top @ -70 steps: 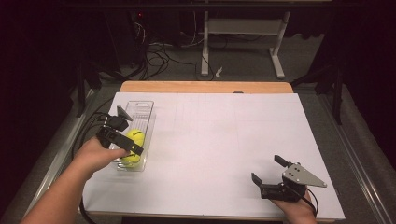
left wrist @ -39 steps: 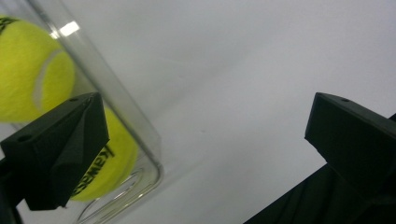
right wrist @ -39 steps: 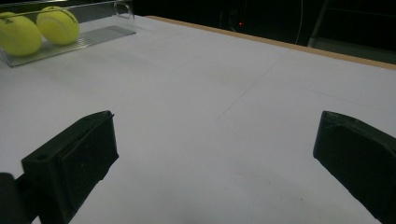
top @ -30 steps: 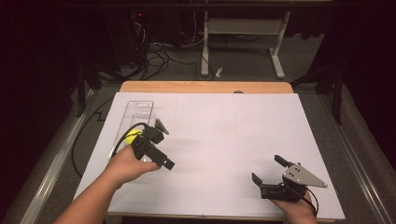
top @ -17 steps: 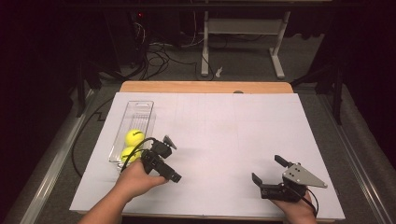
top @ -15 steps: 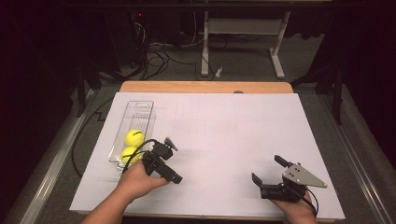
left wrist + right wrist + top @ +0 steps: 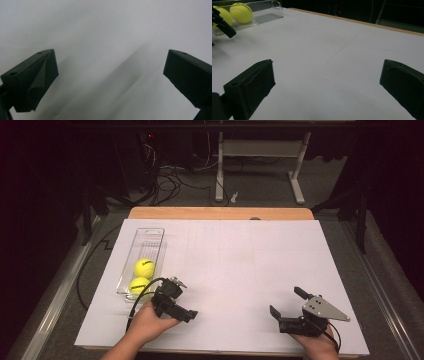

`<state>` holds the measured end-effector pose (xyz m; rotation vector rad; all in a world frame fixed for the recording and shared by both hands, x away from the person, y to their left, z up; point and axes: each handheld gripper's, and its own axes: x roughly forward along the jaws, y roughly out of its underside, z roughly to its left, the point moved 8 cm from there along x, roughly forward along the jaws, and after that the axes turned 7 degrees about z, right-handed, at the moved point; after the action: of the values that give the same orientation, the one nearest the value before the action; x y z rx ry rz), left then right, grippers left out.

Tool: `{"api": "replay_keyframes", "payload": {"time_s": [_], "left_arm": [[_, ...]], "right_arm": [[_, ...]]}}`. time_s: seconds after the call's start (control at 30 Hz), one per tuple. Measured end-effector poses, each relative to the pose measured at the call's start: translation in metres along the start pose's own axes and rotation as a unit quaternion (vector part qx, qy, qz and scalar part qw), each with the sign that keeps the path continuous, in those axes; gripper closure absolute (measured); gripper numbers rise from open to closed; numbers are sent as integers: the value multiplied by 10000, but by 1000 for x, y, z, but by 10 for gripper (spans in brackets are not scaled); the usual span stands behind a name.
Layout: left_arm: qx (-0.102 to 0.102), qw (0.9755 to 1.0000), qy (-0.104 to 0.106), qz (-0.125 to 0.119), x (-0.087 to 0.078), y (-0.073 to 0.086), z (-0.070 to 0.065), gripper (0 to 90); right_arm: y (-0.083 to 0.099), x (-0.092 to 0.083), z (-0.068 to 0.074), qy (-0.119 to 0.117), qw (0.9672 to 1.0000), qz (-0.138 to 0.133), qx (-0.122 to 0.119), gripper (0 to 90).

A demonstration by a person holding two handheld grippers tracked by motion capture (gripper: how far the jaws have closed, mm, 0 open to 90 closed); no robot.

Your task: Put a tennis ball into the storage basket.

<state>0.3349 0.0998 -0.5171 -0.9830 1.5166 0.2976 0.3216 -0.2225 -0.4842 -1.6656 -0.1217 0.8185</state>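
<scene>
Left hand-held gripper [image 7: 181,306] gapes beside tray [image 7: 150,236] edge.

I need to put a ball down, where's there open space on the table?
The white sheet is bare from the clear tray across to its right edge, and between the left gripper and right gripper. The tray's near end is crowded with two tennis balls.

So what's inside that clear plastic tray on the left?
Two yellow tennis balls lie in the near end of the clear tray; its far end is bare. The nearer ball's lower edge is partly covered by the left gripper and its cable.
</scene>
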Motion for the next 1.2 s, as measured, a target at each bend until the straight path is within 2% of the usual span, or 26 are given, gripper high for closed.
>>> {"api": "replay_keyframes", "payload": {"time_s": [0.1, 0.23, 0.37, 0.4, 0.43, 0.53, 0.6, 0.7, 0.83, 0.97, 1.03, 1.13, 1.2], "left_arm": [[131, 9990, 9, -427, -5, -1, 2, 9], [268, 9950, 142, -950, -16, -3, 2, 9], [380, 9911, 241, -1250, -17, -2, 2, 6], [415, 9896, 232, -1359, -19, -2, 2, 4], [462, 9868, 282, -1523, -21, -2, 1, 4], [562, 9813, 382, -1800, -25, -2, 0, 5], [625, 9796, 282, -1891, -26, -2, 1, 4], [656, 9757, 339, -2062, -29, -2, 1, 6], [765, 9655, 430, -2452, -40, -4, -4, 10], [839, 9575, 502, -2713, -48, -3, -5, 7], [826, 9524, 535, -2885, -54, -2, -4, 8], [759, 9473, 477, -3074, -63, 1, 1, 8], [701, 9454, 494, -3145, -68, 3, 4, 11]], "right_arm": [[1, 0, -1, 11, 10000, 14, 20, 0], [1, 0, -3, 44, 10000, 7, 80, 1], [1, 0, -4, 67, 9999, 1, 97, 1], [1, 0, -4, 73, 9999, 2, 106, 1], [1, 1, -4, 80, 9999, 3, 108, 0], [1, 0, -4, 87, 9999, -5, 100, 1], [1, 0, -4, 94, 9999, -10, 92, 1], [1, -1, -4, 103, 9999, -6, 113, 1], [2, -1, -5, 113, 9998, -16, 133, 1], [2, -1, -5, 111, 9998, -23, 137, 0], [1, -1, -5, 111, 9998, -31, 136, 1], [1, -2, -5, 110, 9998, -42, 137, 1], [1, -2, -5, 110, 9998, -44, 148, 0]]}}
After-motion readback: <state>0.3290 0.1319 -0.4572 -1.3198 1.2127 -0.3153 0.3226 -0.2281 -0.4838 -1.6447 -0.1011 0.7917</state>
